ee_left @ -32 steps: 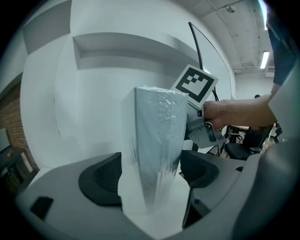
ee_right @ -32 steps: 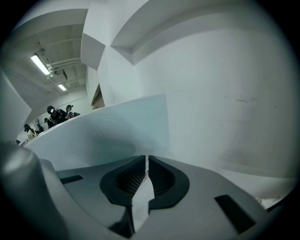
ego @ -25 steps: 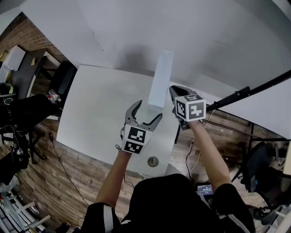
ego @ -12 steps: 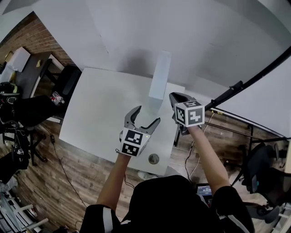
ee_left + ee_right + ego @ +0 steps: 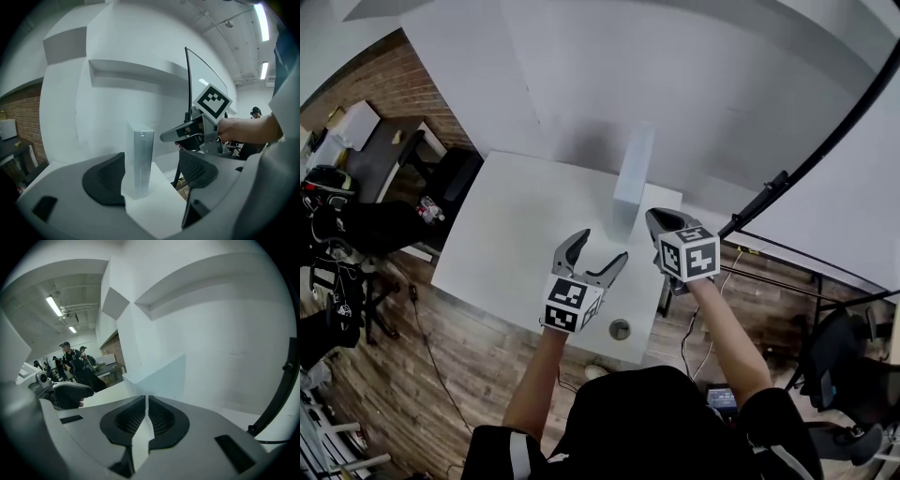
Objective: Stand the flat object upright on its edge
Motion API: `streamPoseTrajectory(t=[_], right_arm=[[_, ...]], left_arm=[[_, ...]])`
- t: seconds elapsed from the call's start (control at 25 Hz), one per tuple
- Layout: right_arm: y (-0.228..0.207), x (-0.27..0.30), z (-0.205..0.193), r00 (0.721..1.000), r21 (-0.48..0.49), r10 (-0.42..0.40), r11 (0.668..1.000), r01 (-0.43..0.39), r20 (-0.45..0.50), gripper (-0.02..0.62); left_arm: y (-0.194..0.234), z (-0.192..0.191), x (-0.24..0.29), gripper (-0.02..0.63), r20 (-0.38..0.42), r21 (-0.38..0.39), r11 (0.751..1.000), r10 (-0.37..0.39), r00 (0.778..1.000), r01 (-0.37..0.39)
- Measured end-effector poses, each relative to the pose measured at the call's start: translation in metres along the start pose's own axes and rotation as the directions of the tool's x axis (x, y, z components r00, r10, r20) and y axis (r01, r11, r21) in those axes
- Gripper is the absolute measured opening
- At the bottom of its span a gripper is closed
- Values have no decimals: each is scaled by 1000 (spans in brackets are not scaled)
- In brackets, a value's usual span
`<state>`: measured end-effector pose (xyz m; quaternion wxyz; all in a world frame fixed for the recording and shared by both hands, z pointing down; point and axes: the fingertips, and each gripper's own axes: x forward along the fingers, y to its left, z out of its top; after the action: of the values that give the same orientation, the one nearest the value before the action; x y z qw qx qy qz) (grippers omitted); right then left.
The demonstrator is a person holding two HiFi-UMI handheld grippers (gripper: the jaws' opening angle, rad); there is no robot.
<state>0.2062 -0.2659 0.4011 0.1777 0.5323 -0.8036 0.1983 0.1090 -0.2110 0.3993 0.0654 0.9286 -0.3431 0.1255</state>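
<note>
The flat object (image 5: 635, 178) is standing upright on its edge near the far right side of the white table (image 5: 506, 244), touching neither gripper. The left gripper (image 5: 602, 246) is hovering just short of it, jaws spread wide (nothing gripped). The right gripper (image 5: 654, 218) is hanging beside it, jaws pressed together, empty.

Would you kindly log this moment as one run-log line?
object: flat box upright on table, ungripped | left tongs: open, empty | right tongs: shut, empty
</note>
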Motion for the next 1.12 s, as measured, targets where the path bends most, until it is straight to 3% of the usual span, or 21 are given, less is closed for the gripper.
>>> streamPoseTrajectory(t=[0.2,0.88,1.12], right_arm=[[23,-16,12,999,-25,20,1000,-19,41,52],[73,-59,27,984,-84,54,996,-40,167,51],[88,-71,31,973,-158,77,986,-43,217,51]], left_arm=[[-2,13,-26,354,31,19,999,39,999,-39],[-1,48,-91,66,156,23,987,154,976,-159],[-1,58,-104,26,205,53,984,154,967,-168]])
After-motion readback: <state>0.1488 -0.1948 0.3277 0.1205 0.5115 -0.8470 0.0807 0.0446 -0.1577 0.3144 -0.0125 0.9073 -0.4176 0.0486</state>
